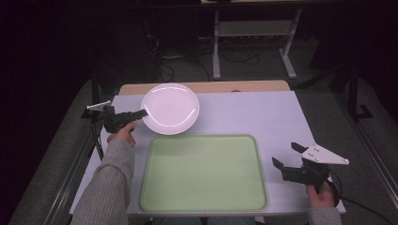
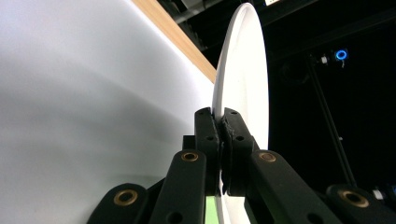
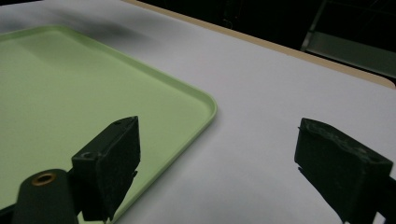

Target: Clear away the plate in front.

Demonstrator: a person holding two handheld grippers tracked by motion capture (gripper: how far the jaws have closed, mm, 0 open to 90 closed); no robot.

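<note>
A round white plate (image 1: 170, 108) is at the back left of the white table, just beyond the green tray (image 1: 203, 172). My left gripper (image 1: 142, 113) is shut on the plate's left rim. In the left gripper view the plate (image 2: 243, 74) stands edge-on, pinched between the two black jaws of the left gripper (image 2: 222, 126). My right gripper (image 1: 284, 154) hovers open over the table to the right of the tray, nothing between its jaws. In the right gripper view its open jaws (image 3: 215, 154) frame the tray's corner (image 3: 205, 105) and bare table.
The pale green tray is bare and fills the front middle of the table. A wooden strip (image 1: 206, 86) runs along the table's far edge. Beyond it, a metal frame (image 1: 253, 37) and cables lie on the dark floor.
</note>
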